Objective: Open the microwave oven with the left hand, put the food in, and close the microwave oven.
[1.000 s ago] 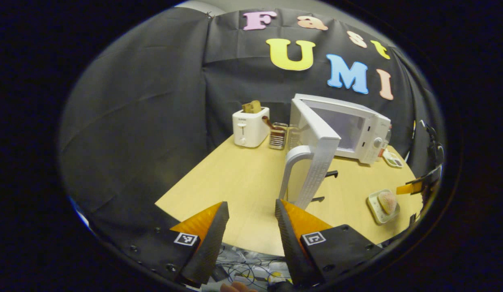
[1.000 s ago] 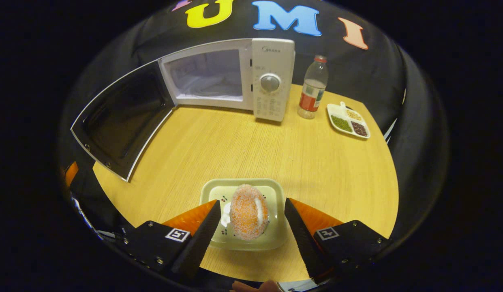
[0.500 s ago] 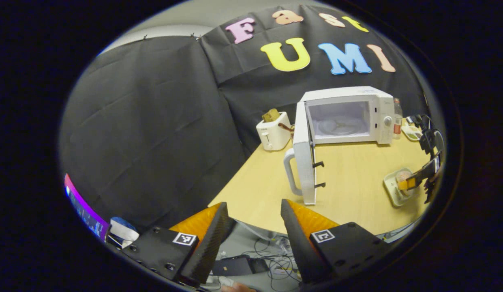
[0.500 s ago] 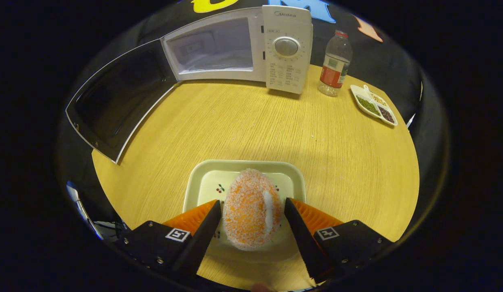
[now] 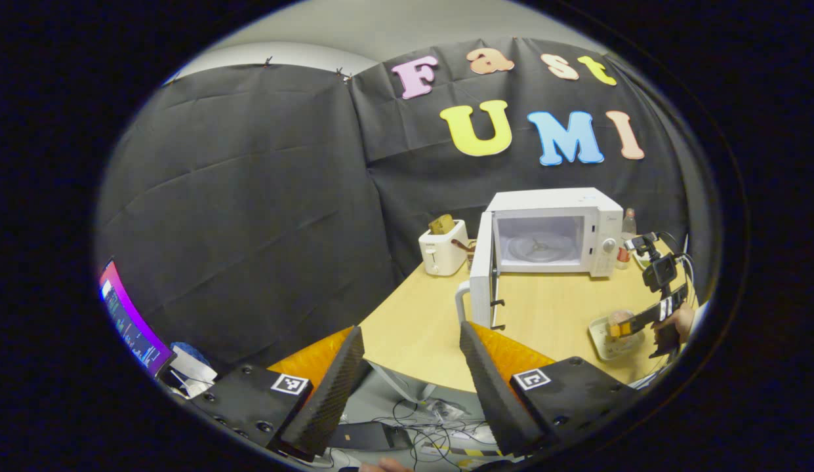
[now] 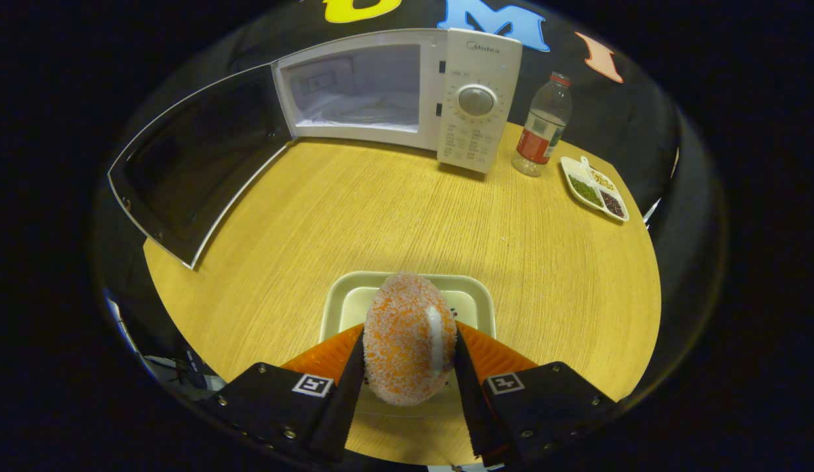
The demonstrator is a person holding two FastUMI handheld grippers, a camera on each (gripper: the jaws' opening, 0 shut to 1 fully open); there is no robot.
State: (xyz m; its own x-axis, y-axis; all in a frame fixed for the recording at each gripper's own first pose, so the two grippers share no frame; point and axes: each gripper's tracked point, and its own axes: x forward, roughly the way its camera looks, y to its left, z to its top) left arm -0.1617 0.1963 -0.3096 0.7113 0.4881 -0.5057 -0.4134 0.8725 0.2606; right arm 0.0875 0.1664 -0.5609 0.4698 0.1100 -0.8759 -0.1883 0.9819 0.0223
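1. I judge the opening step done: the microwave [image 6: 407, 98] sits at about 12 o'clock on the table [image 6: 393, 216] in the right gripper view, and its door [image 6: 190, 164] hangs wide out toward 10 o'clock, showing the bare cavity
2. My right gripper [image 6: 408, 367] is pinching the food [image 6: 407, 337], an orange sugared bun: both fingers press on its sides at 6 o'clock of the right gripper view, right over the small dish [image 6: 475, 305]; I cannot tell whether the bun is already clear of the dish
3. My left gripper [image 5: 407, 373] is spread wide and carries nothing, hanging off the near table edge with the door's handle [image 5: 460, 301] well ahead at about 1 o'clock in the left gripper view
4. What I see as left: carry the bun across to the cavity, set it inside, let go, then swing the door shut, so I put the task at roughly a third
5. My count from both views:
   - one microwave, one door
   - one bun, one dish under it
   - one water bottle [image 6: 541, 128] just beside the microwave at 1 o'clock
   - one divided tray [image 6: 593, 193] of beans at 2 o'clock
   - one toaster [image 5: 443, 246] past the door in the left gripper view
   - two grippers
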